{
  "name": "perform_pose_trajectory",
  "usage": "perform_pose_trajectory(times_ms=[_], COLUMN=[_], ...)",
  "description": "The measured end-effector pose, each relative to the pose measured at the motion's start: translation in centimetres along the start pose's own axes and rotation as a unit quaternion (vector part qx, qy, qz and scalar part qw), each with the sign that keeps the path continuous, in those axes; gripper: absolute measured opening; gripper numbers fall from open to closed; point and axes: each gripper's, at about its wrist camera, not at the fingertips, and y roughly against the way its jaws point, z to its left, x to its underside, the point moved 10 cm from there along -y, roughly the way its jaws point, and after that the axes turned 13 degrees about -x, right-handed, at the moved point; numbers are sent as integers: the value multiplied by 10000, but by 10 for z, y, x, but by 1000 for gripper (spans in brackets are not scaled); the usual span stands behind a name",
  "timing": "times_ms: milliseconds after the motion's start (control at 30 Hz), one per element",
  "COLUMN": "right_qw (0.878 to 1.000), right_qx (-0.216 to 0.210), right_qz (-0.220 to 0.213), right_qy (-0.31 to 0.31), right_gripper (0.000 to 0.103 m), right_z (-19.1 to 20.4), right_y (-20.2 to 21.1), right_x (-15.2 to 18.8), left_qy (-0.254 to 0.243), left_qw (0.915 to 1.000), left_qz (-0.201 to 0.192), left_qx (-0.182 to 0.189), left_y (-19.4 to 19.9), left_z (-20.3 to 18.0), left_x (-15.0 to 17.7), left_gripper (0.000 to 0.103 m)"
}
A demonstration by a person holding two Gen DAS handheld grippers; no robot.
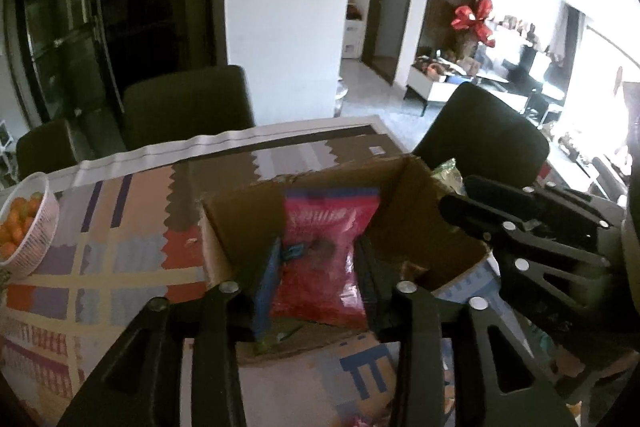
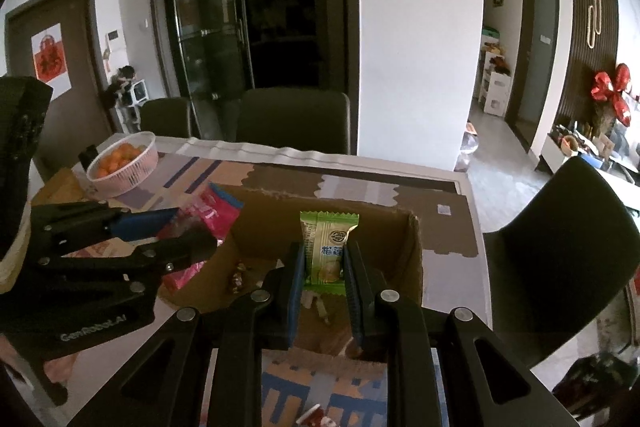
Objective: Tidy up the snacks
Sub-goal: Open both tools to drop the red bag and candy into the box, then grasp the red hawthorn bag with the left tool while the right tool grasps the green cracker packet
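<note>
An open cardboard box (image 1: 244,223) (image 2: 412,263) stands on the table. My left gripper (image 1: 316,267) is shut on a pink snack bag (image 1: 320,259) and holds it over the box's left part; the bag also shows in the right wrist view (image 2: 208,215). My right gripper (image 2: 322,267) is shut on a green snack packet (image 2: 326,247), upright above the box's inside. The right gripper also shows at the right of the left wrist view (image 1: 452,207), with the green packet (image 1: 446,171) peeking behind the box wall. Small wrapped candies (image 2: 238,277) lie on the box floor.
A pink basket of oranges (image 1: 28,227) (image 2: 124,163) sits at the table's far left. A patterned tablecloth (image 1: 100,255) covers the table. Dark chairs stand behind (image 2: 292,119) and to the right (image 2: 560,247). More snack packets lie near the front edge (image 2: 316,417).
</note>
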Motion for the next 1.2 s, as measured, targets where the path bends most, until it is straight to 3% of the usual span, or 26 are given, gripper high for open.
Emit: perform_pose_trajectory(times_ms=[33, 67, 200, 467, 900, 1200], right_qw=[10000, 9999, 9996, 9991, 9990, 9997], right_qx=[68, 121, 223, 213, 160, 167], right_qz=[9, -24, -142, -357, -401, -95], right_qy=[-33, -42, -27, 6, 68, 120], right_gripper=[38, 43, 45, 58, 66, 67], right_z=[-1, 0, 1, 21, 46, 53], right_y=[1, 3, 15, 52, 87, 87], right_x=[2, 2, 8, 26, 62, 100], left_qy=[7, 17, 53, -75, -290, -472], left_qw=[10000, 10000, 9994, 9976, 9968, 9969], left_qz=[-33, -73, -261, -638, -692, -555], left_qx=[1, -35, -225, -255, -284, -308], left_y=[2, 5, 21, 69, 108, 112], left_z=[1, 2, 9, 5, -1, -6], left_x=[1, 2, 8, 29, 77, 113], left_gripper=[46, 50, 53, 65, 72, 75])
